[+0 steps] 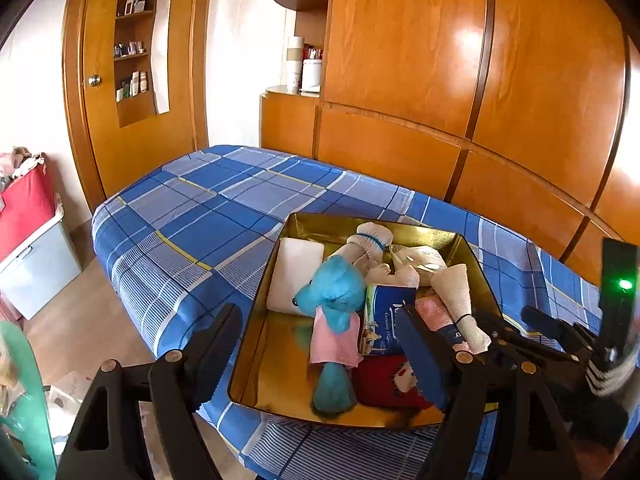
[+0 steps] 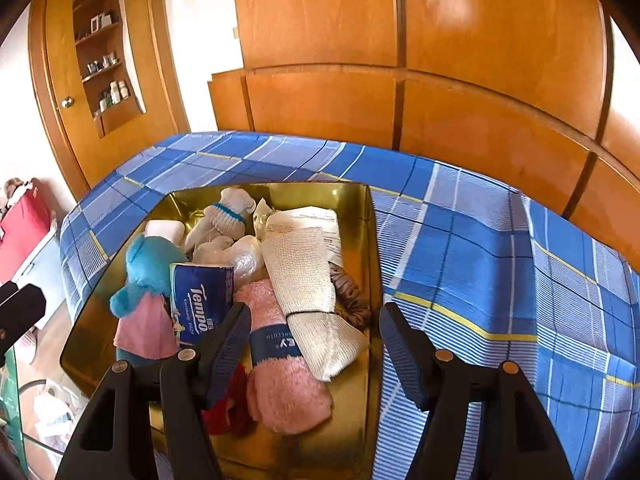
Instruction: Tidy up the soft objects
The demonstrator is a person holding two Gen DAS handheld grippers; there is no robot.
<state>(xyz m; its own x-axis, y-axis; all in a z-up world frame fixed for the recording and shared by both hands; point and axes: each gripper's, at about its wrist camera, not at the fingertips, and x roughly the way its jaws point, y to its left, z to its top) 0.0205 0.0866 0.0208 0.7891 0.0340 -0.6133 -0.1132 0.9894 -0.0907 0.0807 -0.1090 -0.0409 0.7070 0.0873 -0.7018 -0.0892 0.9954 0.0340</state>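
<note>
1. Gold tray [image 2: 372, 240] on the plaid bed [image 2: 480, 248]; soft items all lie inside it.
2. Pink sock [image 2: 280, 368] at tray's near end, beside the cream cloth roll [image 2: 308, 276]; blue plush [image 2: 148, 264] by the tray's left wall.
3. Right gripper [image 2: 312, 344]: jaws apart, empty, above the tray's near right corner.
4. Left gripper [image 1: 316, 356]: jaws apart, empty, over the tray's near end.
5. Judgement: sock light, limp, compressible; pinch at the paper band.

Tray [image 2: 372, 240]: on bed [image 2: 480, 248]
Plush toy [image 2: 148, 272]: in tray, left
Tissue pack [image 2: 200, 296]: right of plush toy
Bandage roll [image 2: 308, 280]: in tray, right
</note>
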